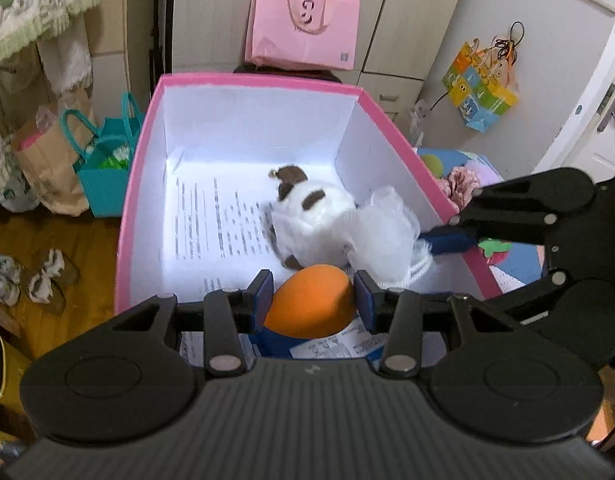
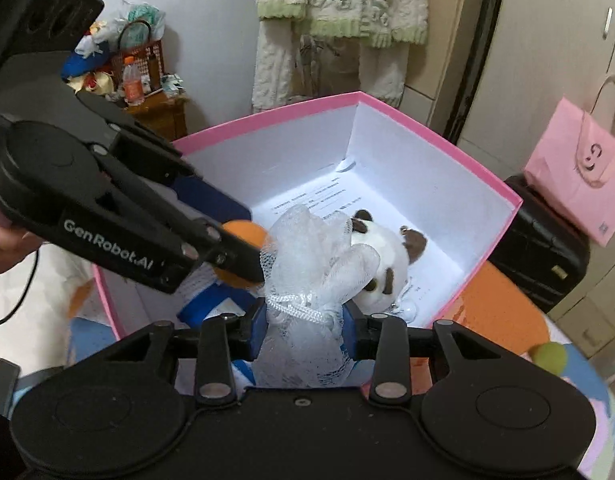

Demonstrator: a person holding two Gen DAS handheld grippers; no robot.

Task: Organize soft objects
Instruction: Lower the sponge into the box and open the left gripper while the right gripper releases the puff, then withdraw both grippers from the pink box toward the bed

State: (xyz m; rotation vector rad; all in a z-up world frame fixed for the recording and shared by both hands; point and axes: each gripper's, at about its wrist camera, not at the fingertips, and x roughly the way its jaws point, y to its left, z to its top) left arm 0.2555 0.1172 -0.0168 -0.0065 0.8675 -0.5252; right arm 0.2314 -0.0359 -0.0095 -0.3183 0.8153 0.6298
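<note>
The left gripper (image 1: 313,300) has its blue padded fingers closed on a smooth, egg-shaped orange sponge (image 1: 309,302), which looks matte and soft and sits low over the near end of the box. The right gripper (image 2: 303,330) has a white mesh bath pouf (image 2: 311,264) between its blue pads; the frilly netting bulges above and below them and a white braided cord loop hangs at its gathered middle, but whether the pads press on it I cannot tell.

Both grippers reach into a rectangular pink cardboard box (image 1: 139,152) with plain white inner walls. On its floor lies a sheet of printed paper (image 1: 211,216). A fluffy white plush toy with brown patches (image 1: 307,212) lies on that paper, touching the pouf.

Beyond the box, a glossy pink paper bag (image 1: 303,32) with cord handles stands against pale cabinet doors. A teal woven basket (image 1: 107,164) and a brown paper bag (image 1: 47,168) sit on the wooden floor to the left. A fuzzy cream-and-green garment (image 2: 339,4) hangs on the wall in the right wrist view.
</note>
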